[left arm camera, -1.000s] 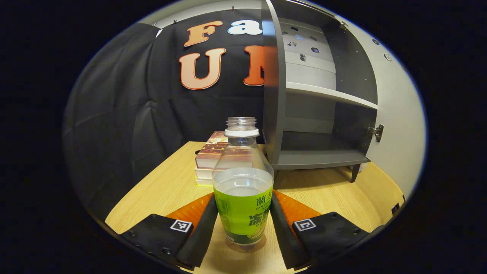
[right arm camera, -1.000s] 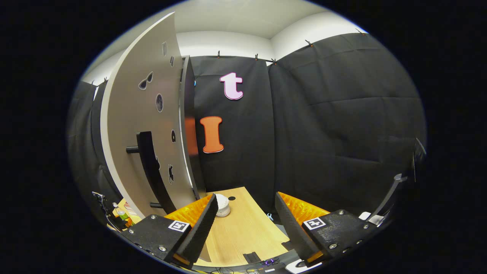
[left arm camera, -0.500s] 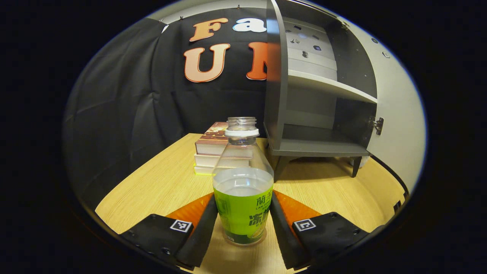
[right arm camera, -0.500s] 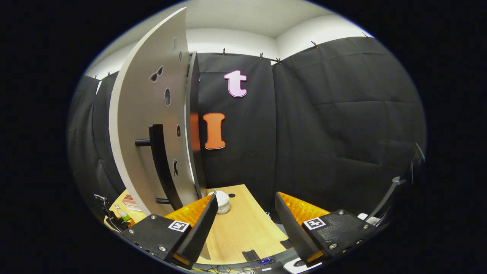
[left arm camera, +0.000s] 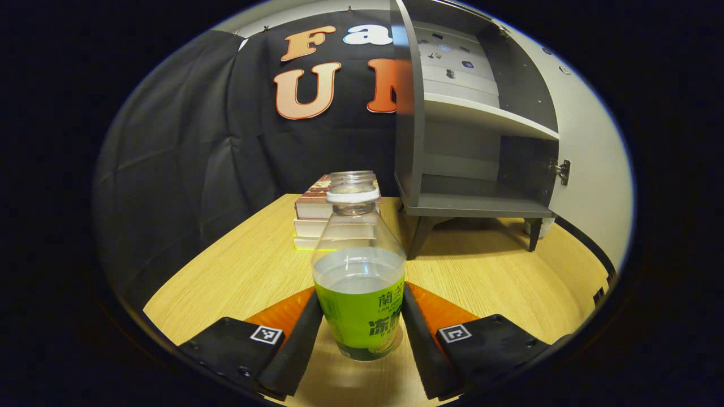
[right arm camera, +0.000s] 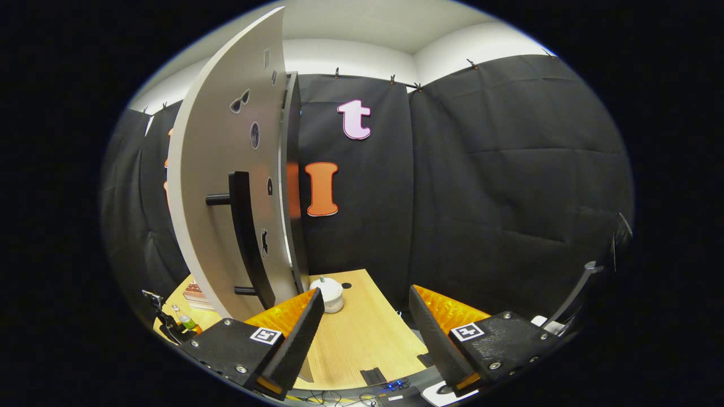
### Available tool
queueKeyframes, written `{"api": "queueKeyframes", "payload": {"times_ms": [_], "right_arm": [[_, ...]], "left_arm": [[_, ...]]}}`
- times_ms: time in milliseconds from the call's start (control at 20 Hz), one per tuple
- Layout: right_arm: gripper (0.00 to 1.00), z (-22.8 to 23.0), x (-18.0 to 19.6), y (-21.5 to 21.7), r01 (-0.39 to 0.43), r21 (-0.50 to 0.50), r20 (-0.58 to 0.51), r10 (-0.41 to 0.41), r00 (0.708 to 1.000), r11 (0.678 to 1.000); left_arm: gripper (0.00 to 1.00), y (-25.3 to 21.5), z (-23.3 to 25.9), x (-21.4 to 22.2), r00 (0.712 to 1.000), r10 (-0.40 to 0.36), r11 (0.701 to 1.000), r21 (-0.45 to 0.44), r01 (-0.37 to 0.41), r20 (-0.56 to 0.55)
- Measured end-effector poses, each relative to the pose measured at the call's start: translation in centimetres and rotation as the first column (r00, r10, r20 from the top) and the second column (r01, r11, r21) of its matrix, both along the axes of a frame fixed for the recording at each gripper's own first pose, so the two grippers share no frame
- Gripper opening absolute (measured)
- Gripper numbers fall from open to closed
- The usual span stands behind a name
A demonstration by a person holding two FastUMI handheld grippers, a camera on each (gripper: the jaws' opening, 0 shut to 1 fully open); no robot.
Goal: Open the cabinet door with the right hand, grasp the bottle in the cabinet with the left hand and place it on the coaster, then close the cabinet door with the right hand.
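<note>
- The cabinet (left arm camera: 481, 130) had dropped farther back, its door (right arm camera: 226, 186) open.
- The left gripper (left arm camera: 362, 333) clamped the bottle (left arm camera: 359, 282) above the surface (left arm camera: 237, 271), apparently lifted; no coaster seen.
- The right gripper (right arm camera: 365, 333) gaped, empty, beside the door.

Light wood-grain table (left arm camera: 243, 271) carries a stack of three books (left arm camera: 312, 217) near its far edge, just left of the grey unit's legs. On the other side, a small round white lidded pot (right arm camera: 330, 293) sits on the tabletop beside a dark round hole (right arm camera: 345, 285). Tangled cables (right arm camera: 339, 399) lie past the near table edge.
</note>
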State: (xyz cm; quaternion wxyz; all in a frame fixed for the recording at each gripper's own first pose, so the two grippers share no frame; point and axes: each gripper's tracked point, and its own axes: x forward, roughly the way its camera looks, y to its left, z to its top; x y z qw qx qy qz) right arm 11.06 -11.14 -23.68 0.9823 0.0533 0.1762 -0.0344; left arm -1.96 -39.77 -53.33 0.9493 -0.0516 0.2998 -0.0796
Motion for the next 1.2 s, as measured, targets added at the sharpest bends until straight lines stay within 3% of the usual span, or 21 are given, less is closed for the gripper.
{"api": "queueKeyframes", "payload": {"times_ms": [300,450,850,1050,1150,1200], "right_arm": [[0.93,-0.2,-0.2,0.3,-0.016,0.005,-0.002,0.016,1.000,1.000],[0.93,-0.3,-0.1,0.3,-0.021,0.013,0.001,0.021,1.000,1.000],[0.93,-1.3,0.7,1.2,-0.047,0.051,-0.005,0.047,0.999,0.998],[0.99,-1.5,1.2,1.6,-0.057,0.065,-0.003,0.058,0.998,0.996],[0.99,-1.5,1.4,1.5,-0.056,0.068,0.000,0.056,0.998,0.996],[0.99,-1.7,1.4,1.5,-0.056,0.072,-0.004,0.057,0.998,0.996]], "left_arm": [[0.87,0.1,0.3,-0.4,1.000,-0.009,1.000,0.023,0.009,-0.008],[0.98,0.3,1.0,-0.6,1.000,-0.015,0.999,0.039,0.015,0.000],[0.98,0.8,4.4,0.0,0.999,-0.013,0.999,0.037,0.011,0.050],[0.98,0.5,3.6,0.9,0.997,-0.073,0.992,0.099,0.072,0.010],[0.70,0.5,4.0,2.0,0.996,-0.084,0.990,0.120,0.080,0.022],[0.43,0.5,3.9,2.5,0.996,-0.087,0.988,0.127,0.084,0.019]]}}
